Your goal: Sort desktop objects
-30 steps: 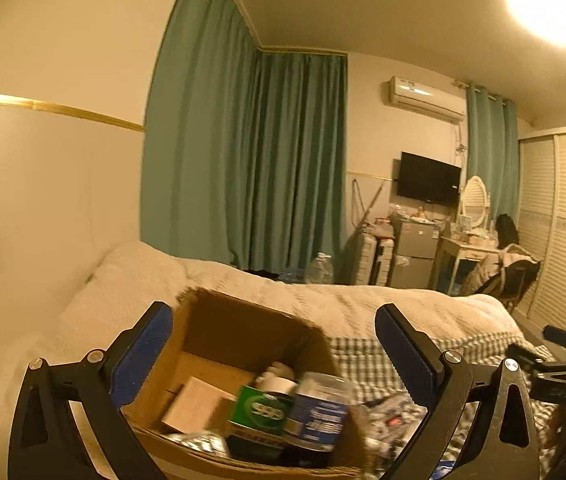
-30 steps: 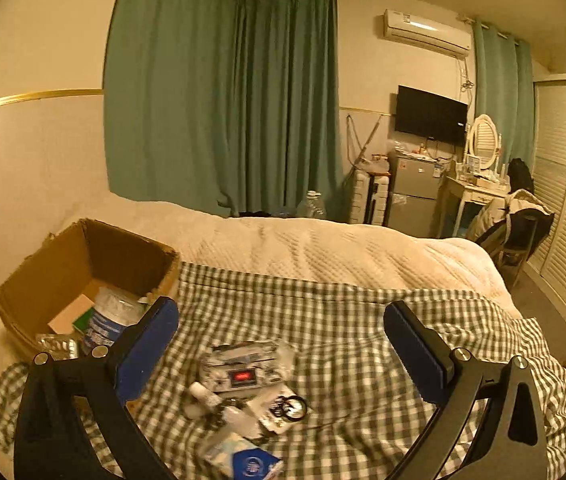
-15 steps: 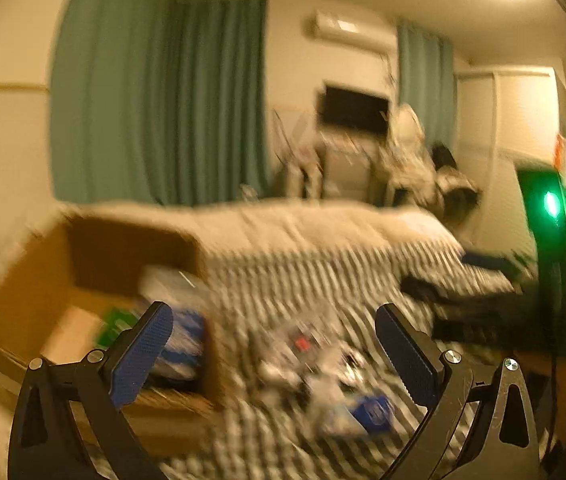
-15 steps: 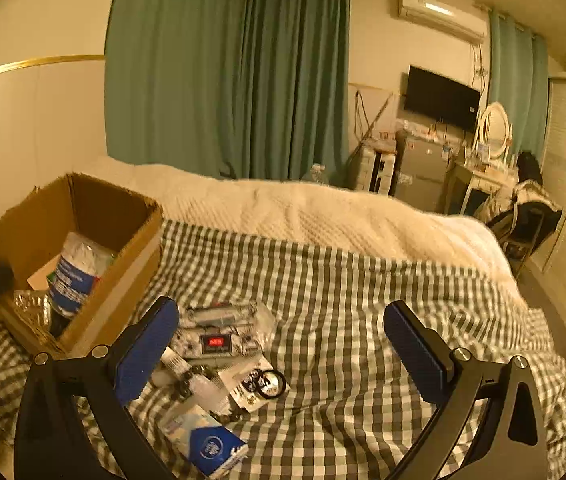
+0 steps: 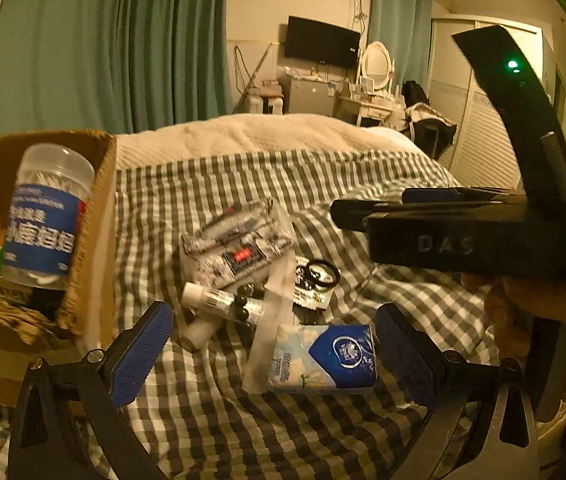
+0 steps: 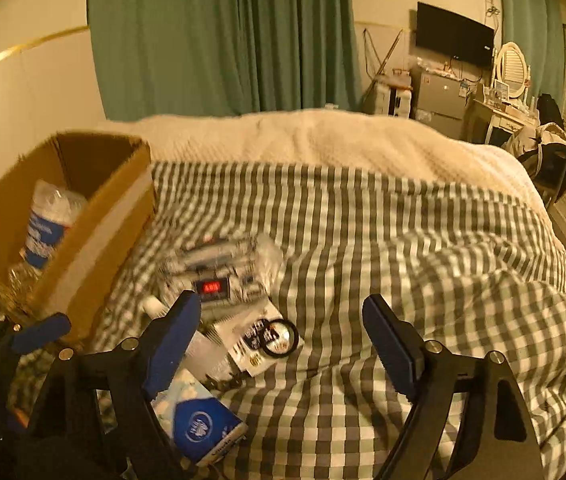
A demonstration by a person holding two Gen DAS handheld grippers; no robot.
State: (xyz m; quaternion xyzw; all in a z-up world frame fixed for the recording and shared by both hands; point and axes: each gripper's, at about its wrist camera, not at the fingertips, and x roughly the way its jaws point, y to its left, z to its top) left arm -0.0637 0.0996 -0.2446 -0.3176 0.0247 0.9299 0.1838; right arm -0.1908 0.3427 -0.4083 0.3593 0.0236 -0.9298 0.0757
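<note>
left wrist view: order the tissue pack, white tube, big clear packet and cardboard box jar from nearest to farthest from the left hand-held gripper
1. Tissue pack, between the fingers of the left hand-held gripper.
2. White tube, just beyond.
3. Big clear packet, further up the checked cloth.
4. Jar, far left, in the cardboard box.

Grey-and-white checked cloth (image 6: pixel 363 240), green curtain (image 6: pixel 223 32)

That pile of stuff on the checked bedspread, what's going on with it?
A person is sorting it into the cardboard box, holding a two-finger tool in each hand. Both are empty. The left gripper hangs open over the tissue pack; the right gripper has just been closing a little over the packet with the black ring, touching nothing. A blue-labelled jar is already in the box.
</note>
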